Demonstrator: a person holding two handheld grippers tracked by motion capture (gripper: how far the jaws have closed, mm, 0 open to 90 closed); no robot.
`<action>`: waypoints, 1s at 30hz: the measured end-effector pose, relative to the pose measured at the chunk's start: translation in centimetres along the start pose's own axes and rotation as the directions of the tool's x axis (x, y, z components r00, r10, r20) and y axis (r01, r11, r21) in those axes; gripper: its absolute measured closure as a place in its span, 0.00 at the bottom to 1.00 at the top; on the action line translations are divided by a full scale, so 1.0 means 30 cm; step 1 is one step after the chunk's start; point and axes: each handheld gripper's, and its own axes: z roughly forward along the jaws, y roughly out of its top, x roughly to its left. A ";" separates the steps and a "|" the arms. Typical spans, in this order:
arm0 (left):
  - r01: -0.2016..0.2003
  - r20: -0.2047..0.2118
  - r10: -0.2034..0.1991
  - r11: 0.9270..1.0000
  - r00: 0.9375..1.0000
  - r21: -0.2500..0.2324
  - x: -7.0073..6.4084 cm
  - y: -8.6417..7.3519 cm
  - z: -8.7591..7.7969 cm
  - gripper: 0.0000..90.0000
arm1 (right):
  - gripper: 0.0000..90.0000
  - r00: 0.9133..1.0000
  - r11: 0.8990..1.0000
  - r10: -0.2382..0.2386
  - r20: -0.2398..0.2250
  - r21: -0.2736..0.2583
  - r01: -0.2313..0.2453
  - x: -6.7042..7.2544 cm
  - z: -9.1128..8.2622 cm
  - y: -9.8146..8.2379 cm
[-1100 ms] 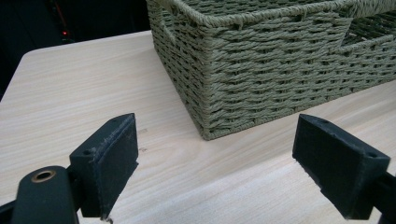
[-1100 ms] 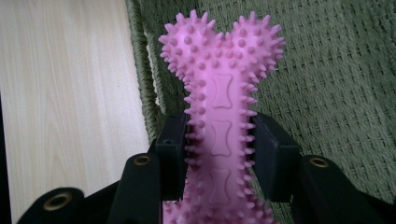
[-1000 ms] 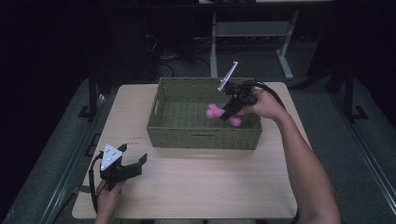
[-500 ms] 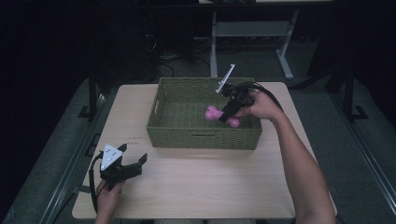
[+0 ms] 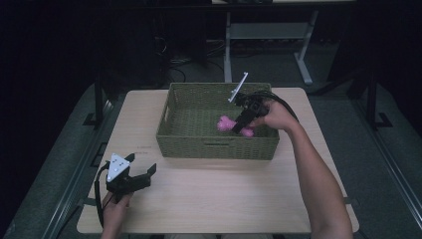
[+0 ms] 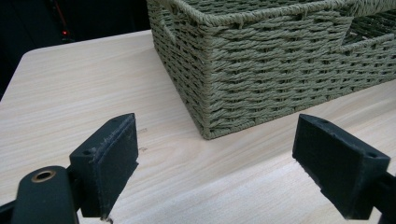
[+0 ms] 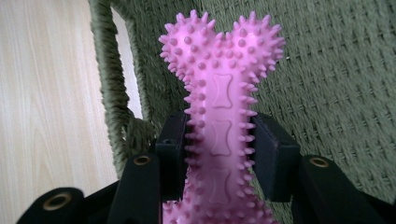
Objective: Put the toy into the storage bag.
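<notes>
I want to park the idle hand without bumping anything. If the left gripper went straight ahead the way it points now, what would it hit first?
Most likely the green woven basket. The left gripper stands open above the bare table, and the basket's near corner sits between its jaws straight ahead. Depth is hard to judge.

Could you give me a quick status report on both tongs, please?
Right tongs shut on pink spiky bone toy, inside green woven basket. Left tongs open, empty, over table. Nothing in the way.

Basket (image 5: 217, 144) sits on the table (image 5: 224, 199), toward its far edge, centred. Bone toy (image 5: 226, 124) inside the basket, right of middle, clamped by the right gripper (image 5: 242, 124). Left gripper (image 5: 130, 180) over the table's near left corner, well apart from basket.
</notes>
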 end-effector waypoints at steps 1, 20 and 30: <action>0.001 0.000 -0.001 1.000 1.000 -0.001 0.000 0.000 0.000 0.15 | 0.64 1.000 1.000 0.001 0.000 0.003 -0.001 -0.002 0.004 -0.003; -0.004 0.004 0.004 1.000 1.000 -0.002 -0.002 0.000 -0.002 0.15 | 0.64 1.000 0.999 0.022 -0.013 0.025 -0.022 -0.019 0.045 -0.017; -0.003 0.005 0.003 1.000 1.000 -0.001 -0.002 0.001 -0.002 0.15 | 0.64 0.999 0.999 0.033 -0.022 0.022 -0.033 -0.027 0.073 -0.034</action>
